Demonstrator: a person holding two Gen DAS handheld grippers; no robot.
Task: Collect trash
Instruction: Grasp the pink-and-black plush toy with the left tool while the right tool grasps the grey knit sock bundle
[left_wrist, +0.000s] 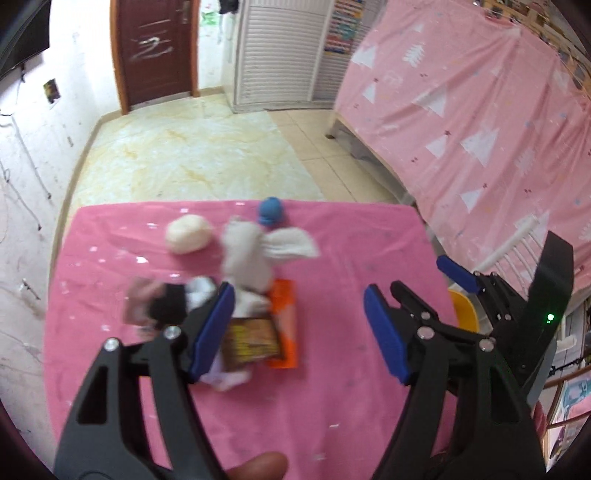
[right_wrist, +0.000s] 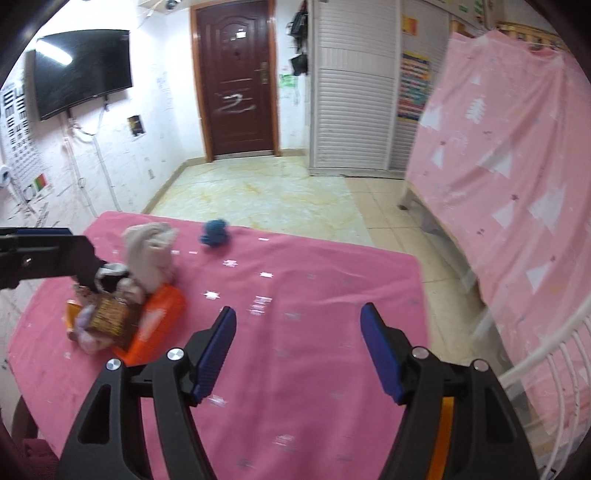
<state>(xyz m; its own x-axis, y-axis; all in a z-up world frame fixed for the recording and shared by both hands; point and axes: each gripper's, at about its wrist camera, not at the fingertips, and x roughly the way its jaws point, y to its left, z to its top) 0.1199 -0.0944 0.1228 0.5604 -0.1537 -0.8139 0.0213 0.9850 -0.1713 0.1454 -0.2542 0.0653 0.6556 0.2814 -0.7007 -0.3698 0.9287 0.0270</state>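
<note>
Above the pink table (left_wrist: 332, 387), both the left gripper (left_wrist: 299, 328) and right gripper (right_wrist: 298, 352) hang open and empty, beside a blurred, seemingly wrapper-strewn trash pile (left_wrist: 243, 295).

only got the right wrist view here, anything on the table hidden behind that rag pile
Observer: Yes, a cream round lump lies on the pink tablecloth, left of the grey rag.
Operator: is the left gripper holding anything
Observer: No, the left gripper is open, with only tablecloth in the gap; the brown wrapper lies just past its left finger.
Operator: anything by the table edge on my side
Observer: A yellow object sits off the right edge, beside your right gripper.
</note>
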